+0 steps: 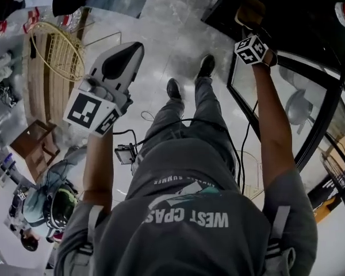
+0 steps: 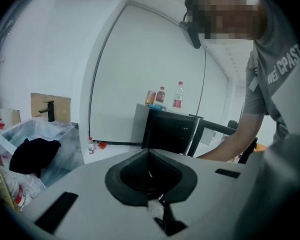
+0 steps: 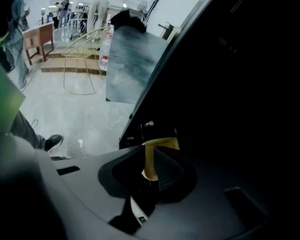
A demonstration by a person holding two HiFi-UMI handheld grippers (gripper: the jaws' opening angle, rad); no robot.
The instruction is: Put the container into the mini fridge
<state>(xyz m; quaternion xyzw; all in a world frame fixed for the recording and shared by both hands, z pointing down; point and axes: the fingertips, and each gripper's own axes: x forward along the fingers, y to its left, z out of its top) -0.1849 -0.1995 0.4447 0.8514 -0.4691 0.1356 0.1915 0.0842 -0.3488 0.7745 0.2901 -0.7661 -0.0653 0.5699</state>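
The mini fridge (image 1: pixel 293 16) is a black box at the upper right of the head view, its glass door (image 1: pixel 287 105) swung open toward me. My right gripper (image 1: pixel 248 27) reaches into the dark opening, shut on a yellowish container (image 1: pixel 250 10). In the right gripper view that container (image 3: pixel 151 160) shows as a yellow strip pinched between the jaws of the right gripper (image 3: pixel 152 151), with the fridge's dark inside (image 3: pixel 240 84) behind. My left gripper (image 1: pixel 129 49) is held up to the left, away from the fridge. In its own view the left gripper (image 2: pixel 149 154) is shut, with nothing in it, facing the fridge (image 2: pixel 172 129).
Three bottles (image 2: pixel 162 95) stand on the fridge top. A yellow wire frame (image 1: pixel 54 50) and a wooden stool (image 1: pixel 34 142) stand at the left. Cables (image 1: pixel 126 151) lie on the floor by my feet. Another person (image 1: pixel 46 203) is at the lower left.
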